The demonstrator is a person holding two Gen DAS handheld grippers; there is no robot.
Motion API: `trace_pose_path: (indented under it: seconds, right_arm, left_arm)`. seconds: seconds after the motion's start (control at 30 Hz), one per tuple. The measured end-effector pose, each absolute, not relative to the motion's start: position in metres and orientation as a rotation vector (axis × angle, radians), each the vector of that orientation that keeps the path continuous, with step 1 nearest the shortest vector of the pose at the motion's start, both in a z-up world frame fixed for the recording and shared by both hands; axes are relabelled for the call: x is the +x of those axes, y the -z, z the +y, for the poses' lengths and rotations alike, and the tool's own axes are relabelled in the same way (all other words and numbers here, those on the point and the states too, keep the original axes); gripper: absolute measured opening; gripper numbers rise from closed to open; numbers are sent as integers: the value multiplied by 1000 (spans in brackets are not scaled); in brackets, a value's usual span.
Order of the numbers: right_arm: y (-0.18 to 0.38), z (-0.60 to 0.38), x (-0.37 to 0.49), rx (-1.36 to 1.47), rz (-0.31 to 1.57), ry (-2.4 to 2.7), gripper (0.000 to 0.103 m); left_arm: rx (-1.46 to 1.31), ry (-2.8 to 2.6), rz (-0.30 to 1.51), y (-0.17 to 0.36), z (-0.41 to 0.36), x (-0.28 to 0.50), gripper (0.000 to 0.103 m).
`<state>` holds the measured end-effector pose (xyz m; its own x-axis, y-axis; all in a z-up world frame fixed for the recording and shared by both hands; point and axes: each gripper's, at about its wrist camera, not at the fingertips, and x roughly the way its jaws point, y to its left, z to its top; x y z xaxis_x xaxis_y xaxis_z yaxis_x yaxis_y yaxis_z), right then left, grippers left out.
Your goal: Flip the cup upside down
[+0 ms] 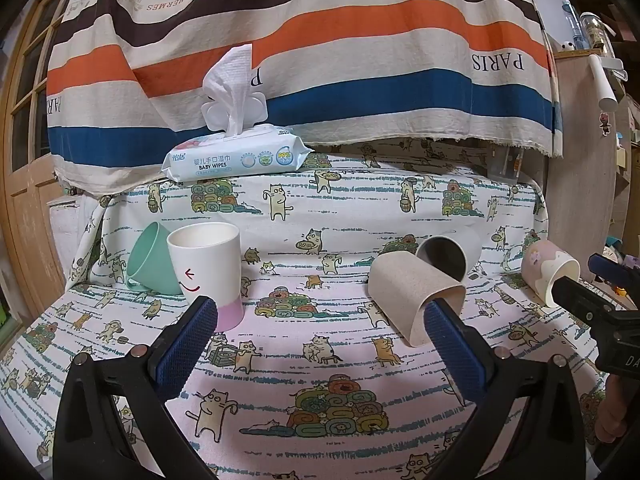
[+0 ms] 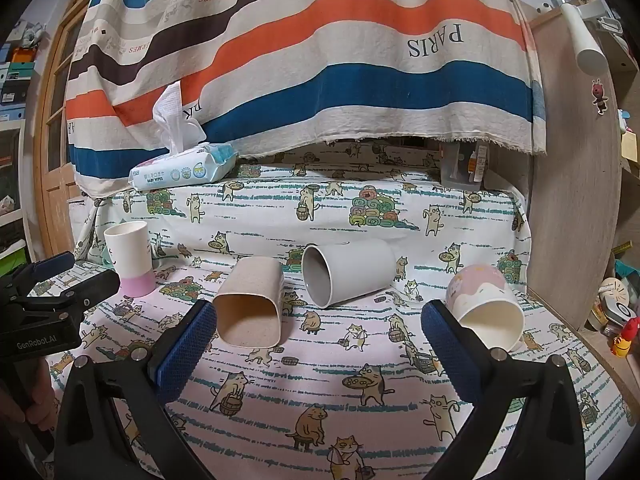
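Five cups on a cat-print cloth over the bench (image 2: 256, 208). White cup (image 1: 206, 270) with a smile mark stands upright, mouth up, far left; a green cup (image 1: 154, 258) leans tipped against its far side, touching it. Beige cup (image 2: 250, 307), grey cup (image 2: 346, 272) and pink cup (image 2: 486, 306) all lie on their sides, mouths toward the cameras. Wipes pack (image 1: 236, 160) sits at the back under a striped cloth (image 1: 320, 60), well apart from the cups. Left gripper (image 1: 320, 324) hovers low over the cloth, jaws spread wide, nothing between them; white cup shows just behind its left finger, beige cup behind the right. Right gripper (image 2: 316, 324) likewise spread and empty, beige cup beyond its left finger and pink cup close beside the right. Which cup the task means I cannot tell; the white one is the only one standing mouth up, so it seems the likeliest to turn over, and the left gripper is nearer it. Both held back and open, probably to keep either approach free. No grasp made yet.
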<state>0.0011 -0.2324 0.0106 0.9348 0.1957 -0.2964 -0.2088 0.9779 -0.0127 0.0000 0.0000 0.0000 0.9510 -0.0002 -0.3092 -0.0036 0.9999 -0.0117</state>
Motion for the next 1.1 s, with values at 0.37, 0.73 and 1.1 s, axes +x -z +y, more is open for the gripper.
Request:
trace_pose_path:
  seconds: [0.37, 0.73, 1.1]
  right_arm:
    - [-11, -232, 1, -44, 299, -207, 103]
    - [-11, -231, 1, -44, 299, -207, 103]
    - [-10, -233, 1, -44, 299, -207, 103]
  left_arm:
    - [-12, -2, 316, 0, 0, 0, 103]
    - [-12, -2, 316, 0, 0, 0, 103]
    - [-12, -2, 317, 0, 0, 0, 103]
